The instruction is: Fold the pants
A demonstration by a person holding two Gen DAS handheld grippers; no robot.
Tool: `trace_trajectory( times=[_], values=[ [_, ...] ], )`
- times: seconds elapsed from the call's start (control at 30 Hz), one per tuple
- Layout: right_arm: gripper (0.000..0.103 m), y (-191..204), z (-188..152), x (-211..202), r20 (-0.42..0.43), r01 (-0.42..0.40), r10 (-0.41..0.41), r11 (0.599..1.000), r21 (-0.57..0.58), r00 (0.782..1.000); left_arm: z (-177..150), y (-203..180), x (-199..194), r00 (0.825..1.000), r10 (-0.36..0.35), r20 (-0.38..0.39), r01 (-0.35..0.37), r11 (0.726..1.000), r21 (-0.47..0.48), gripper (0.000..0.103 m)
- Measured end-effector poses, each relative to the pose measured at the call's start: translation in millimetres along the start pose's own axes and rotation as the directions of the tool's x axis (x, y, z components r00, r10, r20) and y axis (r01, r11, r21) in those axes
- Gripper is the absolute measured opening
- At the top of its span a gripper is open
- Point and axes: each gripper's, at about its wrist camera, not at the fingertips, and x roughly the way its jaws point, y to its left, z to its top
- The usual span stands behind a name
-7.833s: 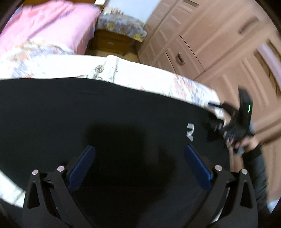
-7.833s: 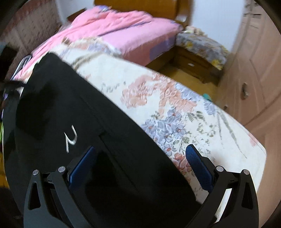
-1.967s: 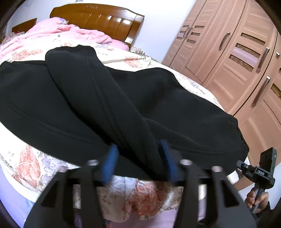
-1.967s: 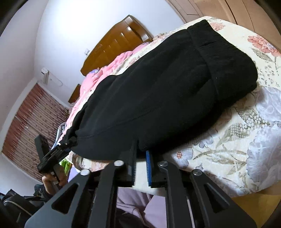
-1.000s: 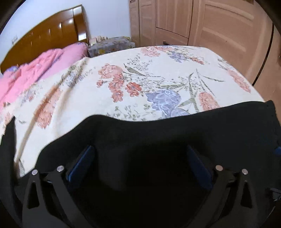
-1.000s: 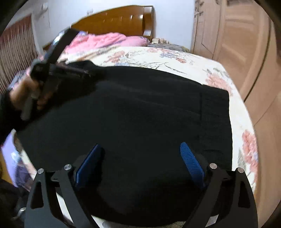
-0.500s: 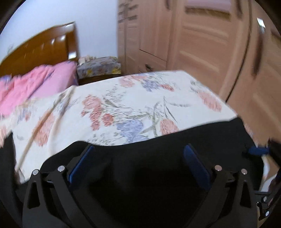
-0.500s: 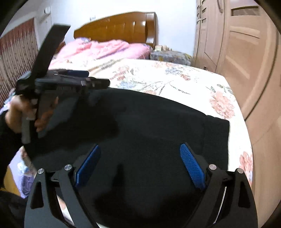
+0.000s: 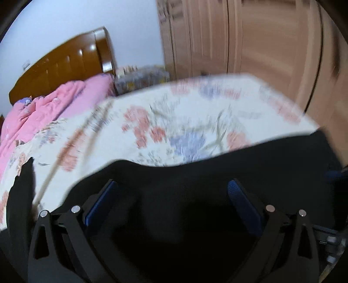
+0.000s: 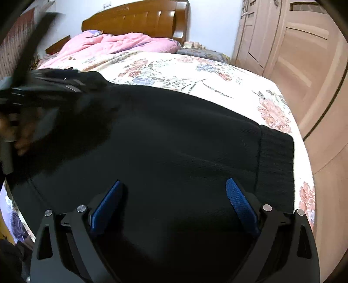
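Note:
The black pants (image 10: 165, 139) lie folded on the floral bed sheet (image 10: 184, 69), with the ribbed waistband (image 10: 276, 165) at the right end. My right gripper (image 10: 173, 193) is open and empty just above the pants' near edge. My left gripper (image 9: 171, 193) is open and empty above the pants (image 9: 195, 178) in the left wrist view. It also shows in the right wrist view (image 10: 32, 95), blurred, over the pants' left end. A blue pad of the right gripper (image 9: 332, 174) shows at the left wrist view's right edge.
A pink quilt (image 10: 117, 43) and a wooden headboard (image 10: 139, 19) are at the bed's far end. A nightstand (image 10: 202, 52) stands beside it. Wardrobe doors (image 10: 304, 50) run along the right side. The bed's right edge (image 10: 302, 139) drops to the floor.
Both grippers let go of the pants and opened. The pants now lie folded flat. The left gripper has been lifting and tilting up, so its view is blurred; the right gripper pulled back slightly.

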Motion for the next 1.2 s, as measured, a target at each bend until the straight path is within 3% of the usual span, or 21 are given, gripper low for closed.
trace_trajectory(
  times=[0.1, 0.17, 0.23, 0.3, 0.37, 0.47, 0.5, 0.53, 0.57, 0.6, 0.67, 0.7, 0.73, 0.8, 0.9, 0.93, 0.97, 1.0, 1.1, 1.17, 1.2],
  values=[
    [0.092, 6.1, 10.6, -13.3, 0.06, -0.062, 0.06, 0.998, 0.031, 0.996, 1.8, 46.0, -27.9, 0.998, 0.066, 0.022, -0.064, 0.996, -0.067, 0.101],
    [0.092, 19.5, 17.1, -21.2, 0.095, -0.096, 0.094, 0.995, 0.014, 0.991, 0.4, 103.5, -25.4, 0.981, 0.188, -0.051, -0.194, 0.972, -0.133, 0.101],
    [0.092, 34.0, 22.6, -24.7, 0.107, -0.108, 0.109, 0.994, -0.019, 0.988, -5.6, 158.3, -17.2, 0.957, 0.245, -0.155, -0.275, 0.938, -0.21, 0.1],
    [0.092, 52.3, 27.2, -22.3, 0.109, -0.128, 0.133, 0.99, -0.054, 0.985, -13.8, 204.3, -8.9, 0.934, 0.252, -0.254, -0.319, 0.909, -0.27, 0.084],
    [0.092, 68.5, 30.0, -15.9, 0.096, -0.142, 0.15, 0.987, -0.08, 0.984, -24.5, 236.5, -0.4, 0.907, 0.248, -0.341, -0.347, 0.898, -0.27, 0.073],
    [0.092, 85.2, 33.2, -6.3, 0.067, -0.165, 0.173, 0.981, -0.104, 0.983, -42.4, 251.4, 13.8, 0.879, 0.209, -0.429, -0.327, 0.919, -0.221, 0.064],
    [0.092, 89.8, 33.7, -4.5, 0.06, -0.171, 0.179, 0.979, -0.112, 0.982, -47.7, 251.7, 16.0, 0.875, 0.206, -0.438, -0.319, 0.926, -0.2, 0.064],
    [0.092, 93.3, 33.9, -3.6, 0.055, -0.173, 0.18, 0.978, -0.121, 0.982, -50.7, 252.6, 12.4, 0.892, 0.203, -0.405, -0.298, 0.936, -0.189, 0.059],
    [0.092, 94.7, 34.6, -2.6, 0.052, -0.171, 0.179, 0.977, -0.127, 0.982, -52.6, 256.7, 7.0, 0.894, 0.219, -0.39, -0.312, 0.93, -0.195, 0.032],
    [0.092, 96.1, 35.4, -1.8, 0.049, -0.169, 0.176, 0.977, -0.134, 0.983, -53.7, 262.1, -6.2, 0.912, 0.219, -0.347, -0.308, 0.923, -0.229, 0.012],
    [0.092, 96.0, 36.6, -0.8, 0.046, -0.168, 0.176, 0.976, -0.138, 0.983, -60.3, 270.9, -43.8, 0.954, 0.204, -0.22, -0.269, 0.906, -0.326, 0.012],
    [0.092, 95.5, 35.8, -1.4, 0.047, -0.169, 0.177, 0.976, -0.136, 0.983, -66.2, 276.5, -65.5, 0.964, 0.214, -0.157, -0.259, 0.892, -0.371, 0.011],
    [0.092, 93.9, 35.2, -2.5, 0.052, -0.168, 0.176, 0.977, -0.131, 0.983, -78.7, 283.9, -96.5, 0.97, 0.231, -0.073, -0.239, 0.871, -0.43, 0.011],
    [0.092, 89.6, 35.2, -0.7, 0.053, -0.174, 0.181, 0.978, -0.114, 0.982, -108.6, 298.4, -142.1, 0.963, 0.267, 0.034, -0.211, 0.828, -0.52, 0.012],
    [0.092, 86.0, 34.2, 7.0, 0.039, -0.205, 0.208, 0.976, -0.069, 0.977, -191.6, 330.1, -186.6, 0.954, 0.292, 0.074, -0.167, 0.717, -0.677, 0.013],
    [0.092, 86.5, 33.0, 10.2, 0.03, -0.215, 0.217, 0.975, -0.06, 0.976, -214.3, 336.9, -187.9, 0.96, 0.274, 0.054, -0.159, 0.696, -0.7, 0.018],
    [0.092, 87.7, 32.2, 12.7, 0.021, -0.218, 0.219, 0.974, -0.057, 0.975, -234.7, 340.8, -185.2, 0.969, 0.246, 0.029, -0.152, 0.682, -0.715, 0.034],
    [0.092, 89.9, 31.5, 15.3, 0.011, -0.215, 0.216, 0.975, -0.056, 0.976, -257.7, 342.0, -182.5, 0.976, 0.217, 0.008, -0.143, 0.672, -0.726, 0.054],
    [0.092, 101.2, 33.0, 13.2, -0.004, -0.211, 0.211, 0.974, -0.08, 0.977, -277.2, 333.1, -192.6, 0.973, 0.228, 0.036, -0.136, 0.693, -0.708, 0.061],
    [0.092, 111.0, 38.1, 6.0, 0.007, -0.215, 0.217, 0.97, -0.113, 0.976, -264.0, 322.0, -201.3, 0.947, 0.321, 0.008, -0.233, 0.704, -0.671, 0.074],
    [0.092, 115.7, 40.6, 3.1, 0.014, -0.215, 0.219, 0.968, -0.129, 0.976, -247.5, 311.8, -207.7, 0.926, 0.377, 0.018, -0.283, 0.726, -0.626, 0.08]
  ],
)
